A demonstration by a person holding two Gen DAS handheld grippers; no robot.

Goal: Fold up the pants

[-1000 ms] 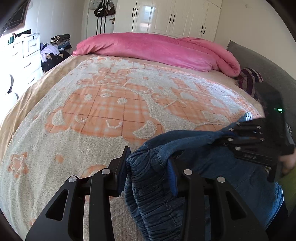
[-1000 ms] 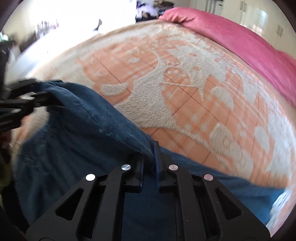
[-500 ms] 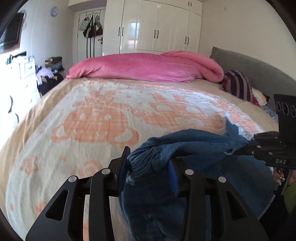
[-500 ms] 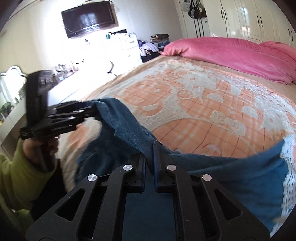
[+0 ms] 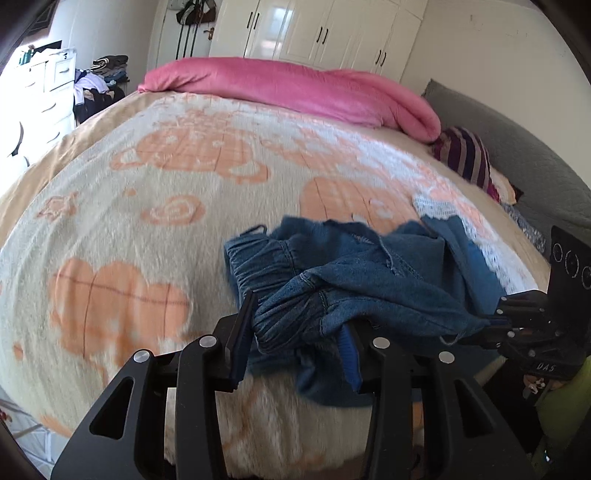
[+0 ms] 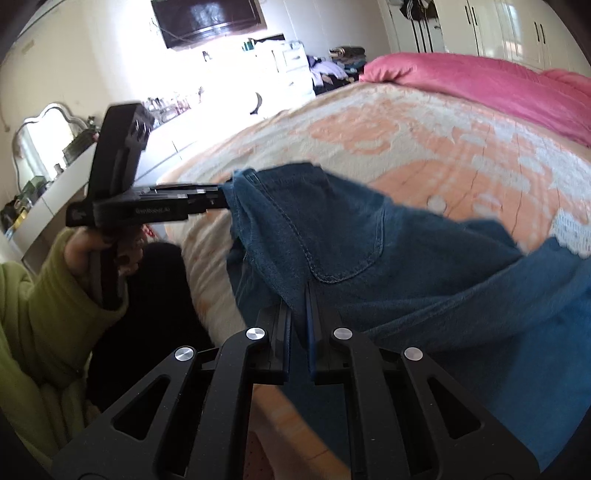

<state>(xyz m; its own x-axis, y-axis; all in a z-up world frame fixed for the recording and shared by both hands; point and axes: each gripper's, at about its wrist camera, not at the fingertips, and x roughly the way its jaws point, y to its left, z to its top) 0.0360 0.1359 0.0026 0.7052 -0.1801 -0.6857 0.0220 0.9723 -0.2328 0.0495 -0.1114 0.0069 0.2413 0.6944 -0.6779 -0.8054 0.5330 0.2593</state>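
- Two grippers are seen clamped on one pair of blue denim pants (image 5: 354, 280) at the near edge of a bed.
- The left gripper (image 5: 295, 328) is pinched on the bunched elastic waistband, which fills the gap between its blue-padded fingers (image 5: 238, 343); its jaws have just been easing slightly wider, with the fabric held between them.
- The right gripper (image 6: 298, 325) is pressed almost fully together on a thin fold of denim, near a stitched back pocket (image 6: 343, 243).
- In the left wrist view, the right gripper (image 5: 506, 325) is seen at the right edge, gripping a corner of the fabric.
- In the right wrist view, the left gripper (image 6: 218, 197) is shown side-on, held by a hand (image 6: 99, 254) in a yellow-green sleeve (image 6: 44, 295).
- The pants are stretched between the two grippers, part of the cloth lying crumpled on the cream and orange blanket (image 5: 147, 206).
- A white lace trim (image 5: 439, 210) is visible just beyond the denim.
- A pink duvet (image 5: 288, 88) is rolled along the far side of the bed, with a striped cushion (image 5: 465, 155) to its right.
- White wardrobes (image 5: 332, 33) are lined along the back wall.
- A dark screen (image 6: 207, 18) is mounted on the wall in the right wrist view.
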